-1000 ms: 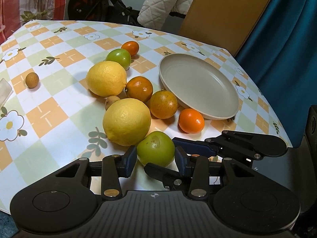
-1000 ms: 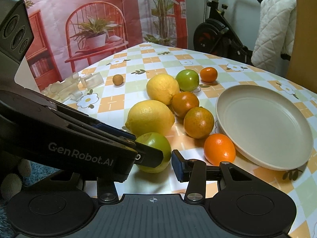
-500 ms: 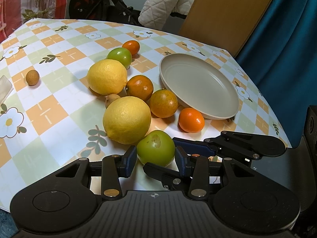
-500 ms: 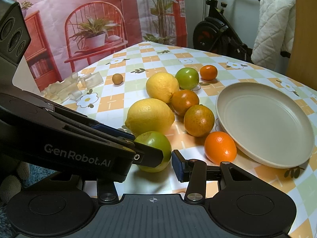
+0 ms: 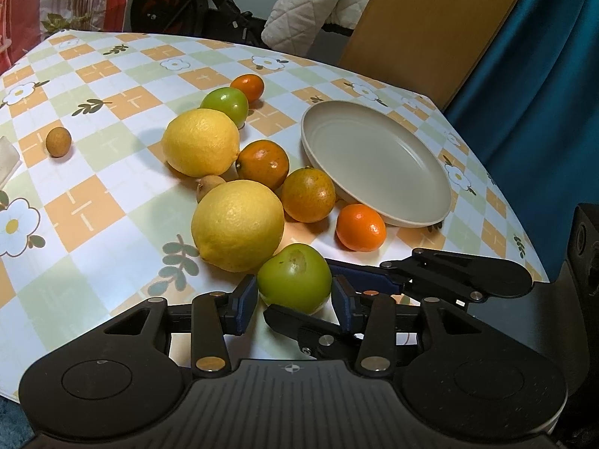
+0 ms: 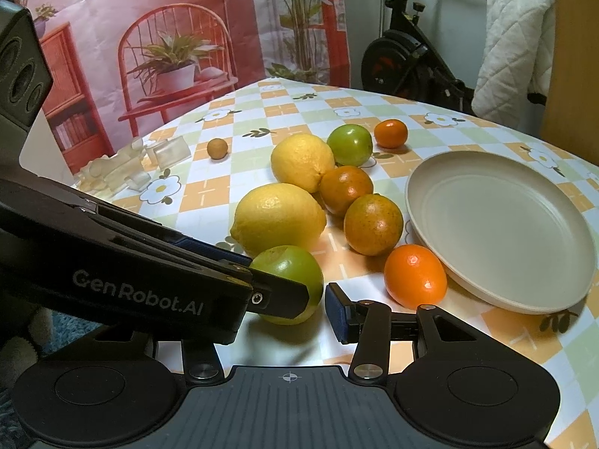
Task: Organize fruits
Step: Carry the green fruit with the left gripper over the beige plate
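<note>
Green fruit (image 5: 294, 282) between left tongs (image 5: 294, 303) (pads just beside), plate (image 5: 430, 220) apart.

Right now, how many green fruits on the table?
2. One green fruit sits nearest the cameras, between the left gripper pads, beside the near lemon. The other green fruit is at the far end of the cluster, next to the small far orange. None hidden, apparently.
</note>
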A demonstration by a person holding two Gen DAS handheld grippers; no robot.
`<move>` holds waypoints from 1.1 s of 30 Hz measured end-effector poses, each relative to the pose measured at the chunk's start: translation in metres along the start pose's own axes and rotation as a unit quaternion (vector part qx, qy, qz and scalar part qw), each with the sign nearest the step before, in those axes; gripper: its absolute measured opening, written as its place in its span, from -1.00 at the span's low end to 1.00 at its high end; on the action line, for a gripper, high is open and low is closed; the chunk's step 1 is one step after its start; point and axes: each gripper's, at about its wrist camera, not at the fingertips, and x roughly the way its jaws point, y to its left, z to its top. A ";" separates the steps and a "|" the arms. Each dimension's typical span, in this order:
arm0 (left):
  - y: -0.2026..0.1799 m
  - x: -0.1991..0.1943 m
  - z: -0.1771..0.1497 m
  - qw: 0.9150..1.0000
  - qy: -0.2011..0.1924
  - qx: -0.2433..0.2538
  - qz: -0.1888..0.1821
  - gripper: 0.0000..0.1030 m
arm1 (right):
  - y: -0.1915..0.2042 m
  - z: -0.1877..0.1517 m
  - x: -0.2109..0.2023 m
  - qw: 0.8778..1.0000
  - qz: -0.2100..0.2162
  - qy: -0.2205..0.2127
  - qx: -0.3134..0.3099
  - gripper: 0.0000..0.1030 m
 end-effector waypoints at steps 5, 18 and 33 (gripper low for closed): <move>-0.007 -0.004 0.001 1.000 -0.011 0.015 0.000 -0.12 | 0.002 0.000 -0.004 1.000 -0.008 -0.007 -0.007 -0.19; -0.048 -0.016 0.028 0.996 -0.043 0.080 -0.018 -0.12 | -0.018 0.010 -0.041 0.996 -0.053 -0.068 0.027 -0.20; -0.068 0.049 0.088 0.997 -0.033 0.065 -0.041 -0.11 | -0.092 0.040 -0.016 0.991 -0.089 -0.079 0.063 -0.20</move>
